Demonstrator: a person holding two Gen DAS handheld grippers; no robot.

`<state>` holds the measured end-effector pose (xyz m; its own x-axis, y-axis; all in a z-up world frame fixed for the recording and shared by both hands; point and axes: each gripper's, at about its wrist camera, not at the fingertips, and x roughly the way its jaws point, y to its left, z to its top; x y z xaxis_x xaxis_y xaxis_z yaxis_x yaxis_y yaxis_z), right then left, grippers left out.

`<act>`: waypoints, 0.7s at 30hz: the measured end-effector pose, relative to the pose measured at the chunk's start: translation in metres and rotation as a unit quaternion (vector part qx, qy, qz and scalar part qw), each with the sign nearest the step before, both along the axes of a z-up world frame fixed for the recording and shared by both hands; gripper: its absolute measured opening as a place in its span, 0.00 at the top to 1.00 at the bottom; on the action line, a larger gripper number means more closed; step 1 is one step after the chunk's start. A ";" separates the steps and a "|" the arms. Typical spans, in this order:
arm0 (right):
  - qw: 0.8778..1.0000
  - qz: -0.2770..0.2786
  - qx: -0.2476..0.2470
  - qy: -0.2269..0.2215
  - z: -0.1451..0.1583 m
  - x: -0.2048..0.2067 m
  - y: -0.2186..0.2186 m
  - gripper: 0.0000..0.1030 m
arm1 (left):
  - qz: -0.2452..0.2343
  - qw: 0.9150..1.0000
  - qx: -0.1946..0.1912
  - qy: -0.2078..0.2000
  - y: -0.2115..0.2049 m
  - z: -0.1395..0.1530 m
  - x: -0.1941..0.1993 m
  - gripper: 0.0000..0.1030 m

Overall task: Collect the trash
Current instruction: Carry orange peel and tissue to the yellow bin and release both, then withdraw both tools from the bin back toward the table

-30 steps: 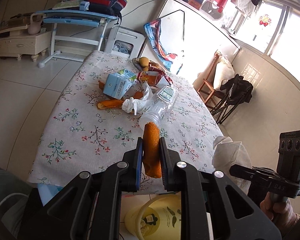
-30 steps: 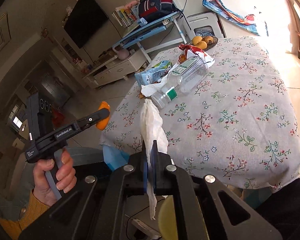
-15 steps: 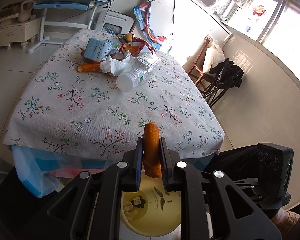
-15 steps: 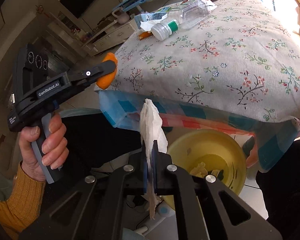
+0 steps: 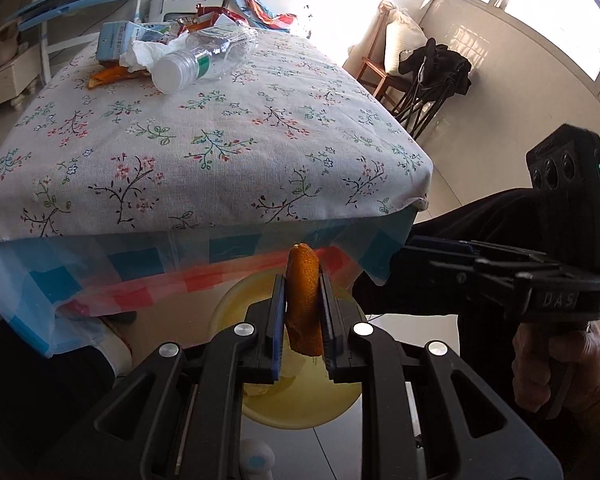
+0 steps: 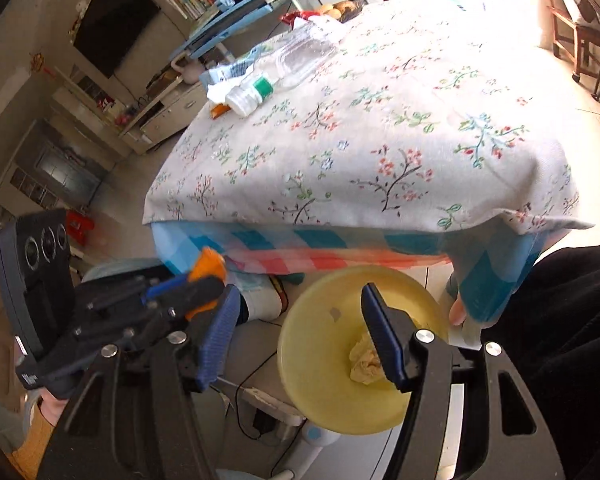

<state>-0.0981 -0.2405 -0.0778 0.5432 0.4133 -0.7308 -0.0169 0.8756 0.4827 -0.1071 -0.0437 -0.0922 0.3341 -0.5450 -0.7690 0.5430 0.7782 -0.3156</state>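
In the left wrist view my left gripper (image 5: 302,292) is shut on an upright piece of orange peel (image 5: 303,276), just above the yellow bin (image 5: 300,412) on the floor under the table edge. My right gripper (image 6: 296,312) hangs over the same yellow bin (image 6: 320,364); its jaws are opening and nothing is between them. A crumpled wad of tissue (image 6: 362,362) lies inside the bin. On the flowered table (image 5: 220,148) lie a clear plastic bottle (image 5: 204,56), a white tissue (image 5: 144,52), a blue carton (image 5: 116,38) and more peel (image 5: 108,76).
A checked plastic sheet (image 5: 204,268) hangs below the tablecloth near both grippers. A person's dark-clad legs (image 6: 560,340) flank the bin on the right. A power strip and cable (image 6: 256,396) lie on the floor. A chair with dark clothes (image 5: 432,76) stands beyond the table.
Both grippers sank from table height to just over the yellow bin. The right jaws parted and the white tissue left them. The left gripper kept its hold on the peel.
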 end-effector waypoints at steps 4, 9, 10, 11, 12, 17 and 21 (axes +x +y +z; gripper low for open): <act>0.998 -0.046 -0.012 -0.050 0.019 -0.007 -0.015 0.39 | -0.044 0.998 0.034 0.007 -0.021 -0.011 -0.017 0.84; 0.991 -0.090 -0.061 -0.080 0.031 -0.009 -0.017 0.27 | -0.023 0.993 0.095 -0.064 -0.031 -0.005 -0.033 0.30; 0.989 -0.096 -0.072 -0.083 0.032 -0.010 -0.016 0.26 | -0.006 0.991 0.101 -0.085 -0.029 0.000 -0.035 0.24; 0.988 -0.101 -0.084 -0.084 0.032 -0.010 -0.017 0.24 | 0.008 0.990 0.102 -0.099 -0.026 0.004 -0.033 0.22; 0.986 -0.104 -0.099 -0.084 0.033 -0.010 -0.016 0.22 | 0.028 0.988 0.103 -0.111 -0.022 0.008 -0.030 0.21; 0.973 -0.101 -0.179 -0.102 0.037 -0.013 -0.004 0.17 | 0.130 0.976 0.096 -0.144 0.002 0.027 -0.012 0.13; 0.963 -0.090 -0.221 -0.128 0.044 -0.016 0.010 0.14 | 0.182 0.967 0.079 -0.161 0.019 0.041 -0.006 0.11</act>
